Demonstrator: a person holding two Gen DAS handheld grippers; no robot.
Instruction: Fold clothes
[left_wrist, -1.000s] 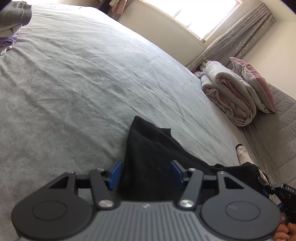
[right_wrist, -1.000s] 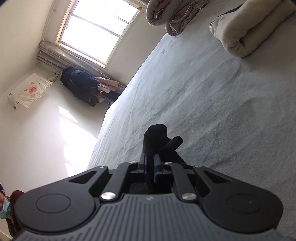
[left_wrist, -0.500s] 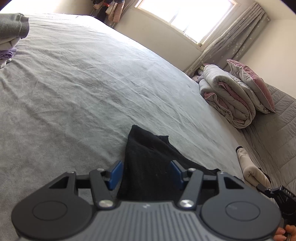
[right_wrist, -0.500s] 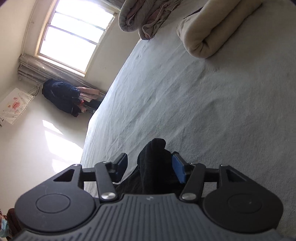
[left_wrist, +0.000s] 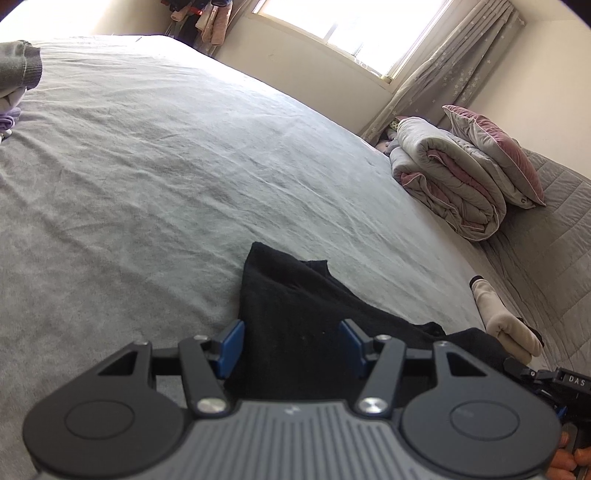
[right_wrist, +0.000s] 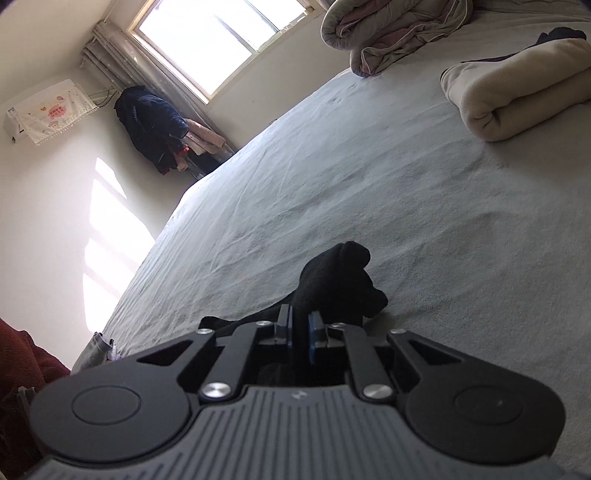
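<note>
Grey bed (left_wrist: 184, 166) mostly bare | L gripper (left_wrist: 291, 345) spread over black garment (left_wrist: 295, 310) | R gripper (right_wrist: 300, 325) pinching garment edge

A bedroom in a home. Shown by a wide bed (left_wrist: 155, 155) under a grey sheet, a folded quilt (left_wrist: 448, 177) and a pink pillow (left_wrist: 495, 155) stacked at its far side, a rolled cream blanket (right_wrist: 517, 88) beside them. Also a sunlit window (right_wrist: 207, 37) with patterned curtains (left_wrist: 443, 62), coats and clothes (right_wrist: 155, 125) hung in the corner, and a covered air conditioner (right_wrist: 48, 110) high on the wall.
</note>
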